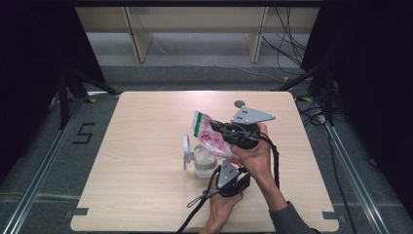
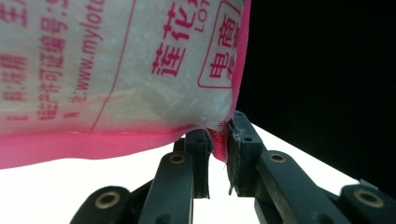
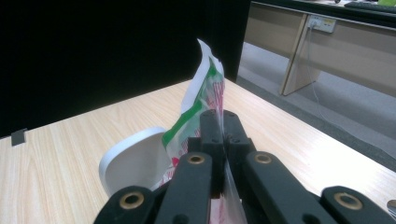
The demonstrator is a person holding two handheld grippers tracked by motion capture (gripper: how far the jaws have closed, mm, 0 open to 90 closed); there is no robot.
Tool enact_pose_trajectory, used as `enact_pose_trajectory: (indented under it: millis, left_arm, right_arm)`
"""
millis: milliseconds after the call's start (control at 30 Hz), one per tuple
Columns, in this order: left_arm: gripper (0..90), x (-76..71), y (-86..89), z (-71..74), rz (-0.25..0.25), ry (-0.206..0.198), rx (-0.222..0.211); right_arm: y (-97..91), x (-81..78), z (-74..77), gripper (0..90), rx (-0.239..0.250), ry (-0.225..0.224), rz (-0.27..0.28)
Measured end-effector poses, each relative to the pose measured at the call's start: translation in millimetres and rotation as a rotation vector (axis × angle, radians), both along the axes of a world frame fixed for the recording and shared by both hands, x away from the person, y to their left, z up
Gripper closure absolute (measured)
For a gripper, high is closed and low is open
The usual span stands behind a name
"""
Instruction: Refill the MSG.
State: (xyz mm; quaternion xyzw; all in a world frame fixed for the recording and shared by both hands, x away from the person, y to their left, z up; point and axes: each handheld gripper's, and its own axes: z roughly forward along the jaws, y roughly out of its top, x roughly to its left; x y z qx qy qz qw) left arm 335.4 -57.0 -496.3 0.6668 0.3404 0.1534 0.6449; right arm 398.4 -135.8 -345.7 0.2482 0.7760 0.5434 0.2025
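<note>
1. Left gripper (image 1: 225,163) low and near the table's front, just right of the clear jar (image 1: 204,163), jaws nearly together and pinching the pink sealed bottom edge of the bag (image 1: 214,139).
2. In the left gripper view: left gripper (image 2: 217,140) clamped on a puckered corner of the bag (image 2: 116,70), pink seam caught between the two pads, white contents and red printing spreading up and to the left above the jaws.
3. Right gripper (image 1: 220,127) farther back over the table, under its grey three-cornered plate (image 1: 251,116), jaws fully together on the bag's upper part, below the green stripe.
4. In the right gripper view: right gripper (image 3: 223,123) closed flat on the thin film of the bag (image 3: 205,88), torn white top and green band rising straight above the jaw tips, the rest of the bag running down between the arms of the tongs.
5. Bag held off the wooden table (image 1: 146,122), stretched slantwise between the two tongs, top end up and toward the back left, bottom end down toward the front.
6. Jar standing on the table directly below the bag, its white lid (image 1: 187,146) tipped open to the left; the same lid (image 3: 133,161) seen just left of the right gripper's jaws.
7. Small round grey disc (image 1: 239,104) lying on the table behind the right gripper, apart from the bag.
</note>
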Motion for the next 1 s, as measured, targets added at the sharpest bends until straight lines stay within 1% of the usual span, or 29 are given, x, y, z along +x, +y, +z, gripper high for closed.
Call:
enact_pose_trajectory:
  millis: [133, 167, 200, 233, 267, 300, 433, 500, 533, 600, 633, 667, 700, 733, 767, 800, 867, 900, 967, 1000]
  left_arm:
    - [79.6, 0.3, 0.0, -0.1, 0.001, 0.000, 0.004]
    - [79.6, 0.0, 0.0, 0.0, 0.000, 0.000, 0.001]
    - [79.5, -0.2, -0.1, 0.2, 0.001, -0.002, -0.001]
    - [79.5, -0.1, -0.1, 0.2, 0.002, -0.002, 0.000]
    - [79.5, 0.0, 0.0, 0.2, 0.000, -0.001, 0.000]
    - [79.5, -0.3, -0.2, 0.2, 0.000, -0.001, -0.001]
    - [79.5, -0.3, -0.2, 0.4, 0.001, 0.000, -0.004]
    - [79.5, -1.3, 0.3, 0.9, 0.007, 0.001, 0.009]
    - [79.5, -1.1, 0.3, 0.8, 0.004, -0.003, 0.012]
    - [79.5, -1.1, 0.2, 1.1, 0.006, 0.002, 0.007]
    - [79.5, -1.1, 0.2, 1.1, 0.006, 0.002, 0.007]
    - [79.4, -1.2, 0.3, 1.0, 0.005, 0.001, 0.009]
    - [79.4, -0.7, 0.1, 0.6, 0.002, -0.006, 0.007]
    - [79.4, -1.2, 0.3, 1.1, 0.006, 0.001, 0.006]
    - [79.4, -0.5, -0.2, 0.7, 0.002, 0.000, -0.004]
    - [79.4, -0.3, -0.1, 0.6, -0.001, -0.001, -0.003]
    - [79.3, -1.1, 0.6, 1.0, 0.004, -0.002, 0.015]
    - [79.2, -0.9, 0.2, 0.9, 0.006, -0.001, 0.005]
    - [79.0, -0.1, 0.2, 0.8, 0.000, 0.002, 0.004]
    - [79.0, -0.7, 0.3, 1.1, 0.002, 0.004, 0.011]
  right_arm:
    - [0.6, -0.3, -0.4, 90.0, 0.004, 0.017, 0.005]
    - [0.6, -0.3, -0.4, 90.0, 0.004, 0.017, 0.005]
    - [0.3, 0.2, -0.4, 90.0, 0.003, -0.004, 0.000]
    - [-0.2, 0.5, -0.2, 90.0, 0.002, -0.003, 0.004]
    - [0.2, 0.1, -0.3, 90.0, 0.011, 0.009, 0.008]
    - [0.0, -0.3, -0.2, 90.0, 0.008, 0.014, 0.004]
    - [0.0, 0.1, -0.2, 90.0, 0.012, 0.009, 0.008]
    - [0.0, 0.0, -0.3, 90.0, 0.015, 0.008, 0.008]
    - [0.3, -1.3, 0.1, 90.0, 0.016, 0.029, 0.007]
    - [0.2, -1.2, 0.1, 90.0, 0.020, 0.026, 0.001]
    - [-0.1, -0.2, -0.2, 90.0, 0.019, 0.005, -0.005]
    - [0.0, -0.5, -0.1, 90.0, 0.018, 0.010, 0.000]
    - [0.2, -1.2, 0.1, 90.0, 0.017, 0.030, 0.008]
    - [0.2, -1.1, 0.2, 90.0, 0.017, 0.028, 0.006]
    - [0.2, -1.1, 0.1, 90.0, 0.018, 0.029, 0.007]
    - [-0.1, -0.1, 0.0, 90.0, 0.015, 0.010, 0.003]
    - [0.3, -1.2, 0.1, 90.0, 0.016, 0.028, 0.008]
    - [0.3, -1.2, 0.2, 90.0, 0.018, 0.028, 0.008]
    - [-0.4, 0.1, -0.3, 90.0, 0.014, 0.007, 0.004]
    - [0.0, -0.3, -0.6, 90.0, 0.018, 0.026, 0.011]
